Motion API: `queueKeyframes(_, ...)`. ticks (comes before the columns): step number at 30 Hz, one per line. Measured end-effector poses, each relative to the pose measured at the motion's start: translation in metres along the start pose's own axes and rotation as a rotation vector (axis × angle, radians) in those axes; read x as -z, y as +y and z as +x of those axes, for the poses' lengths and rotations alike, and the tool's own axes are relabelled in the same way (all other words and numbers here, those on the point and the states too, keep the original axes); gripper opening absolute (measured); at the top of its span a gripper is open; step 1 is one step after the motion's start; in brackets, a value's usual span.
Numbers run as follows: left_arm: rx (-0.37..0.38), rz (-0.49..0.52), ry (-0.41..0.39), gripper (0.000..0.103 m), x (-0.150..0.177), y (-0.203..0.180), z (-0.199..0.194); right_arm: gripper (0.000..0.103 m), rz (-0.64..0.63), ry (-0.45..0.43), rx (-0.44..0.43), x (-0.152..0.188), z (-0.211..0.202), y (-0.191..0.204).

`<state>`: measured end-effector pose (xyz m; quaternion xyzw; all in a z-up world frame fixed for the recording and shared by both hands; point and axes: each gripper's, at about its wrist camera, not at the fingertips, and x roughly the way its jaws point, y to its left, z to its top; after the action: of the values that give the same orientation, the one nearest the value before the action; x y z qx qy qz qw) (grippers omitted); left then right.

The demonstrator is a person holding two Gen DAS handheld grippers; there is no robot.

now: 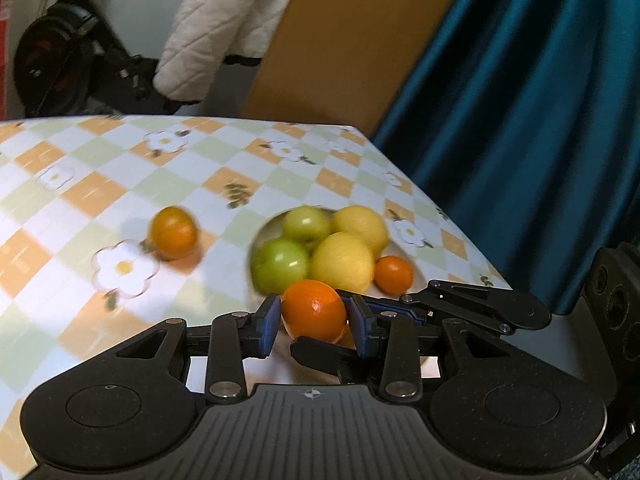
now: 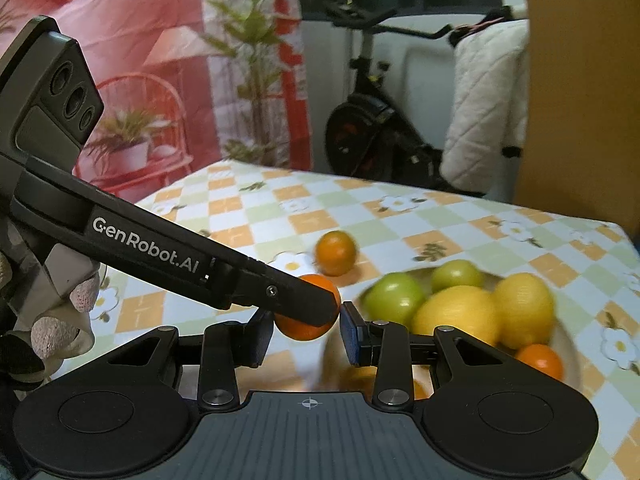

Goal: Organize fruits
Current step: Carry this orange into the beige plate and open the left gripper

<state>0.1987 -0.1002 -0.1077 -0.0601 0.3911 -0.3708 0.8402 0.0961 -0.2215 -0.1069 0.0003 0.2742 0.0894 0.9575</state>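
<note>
An orange (image 1: 314, 310) sits clamped between the left tool's (image 1: 314, 320) blue pads just over the near rim of the plate (image 1: 420, 276) of apples and lemons on the table (image 1: 120, 184), while the right tool (image 2: 306, 326), jaws narrow, flanks that orange without a clear grip.

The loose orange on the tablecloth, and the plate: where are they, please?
loose orange (image 1: 173, 233), left wrist view, middle of its peel.
plate (image 2: 570, 354), right wrist view, bare right rim.
</note>
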Motion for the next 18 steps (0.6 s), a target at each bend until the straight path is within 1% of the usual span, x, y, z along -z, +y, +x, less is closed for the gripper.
queueKeyframes(7, 0.044, 0.071, 0.036, 0.039, -0.014, -0.04, 0.03, 0.033, 0.075, -0.039, 0.075, 0.008, -0.026, -0.043)
queueKeyframes(8, 0.057, 0.078, 0.043, 0.038, -0.015, -0.046, 0.034, 0.032, 0.084, -0.039, 0.083, 0.009, -0.028, -0.048)
queueKeyframes(9, 0.077, 0.082, 0.05, 0.032, -0.017, -0.051, 0.039, 0.03, 0.094, -0.039, 0.085, 0.011, -0.031, -0.054)
queueKeyframes(12, 0.076, 0.115, 0.075, 0.032, -0.017, -0.063, 0.053, 0.03, 0.129, -0.037, 0.112, 0.019, -0.036, -0.07)
queueKeyframes(16, 0.076, 0.098, 0.118, 0.033, -0.014, -0.061, 0.07, 0.03, 0.182, -0.011, 0.127, 0.028, -0.029, -0.09)
queueKeyframes(18, 0.064, 0.106, 0.133, 0.033, -0.014, -0.061, 0.076, 0.029, 0.197, -0.001, 0.129, 0.031, -0.023, -0.095)
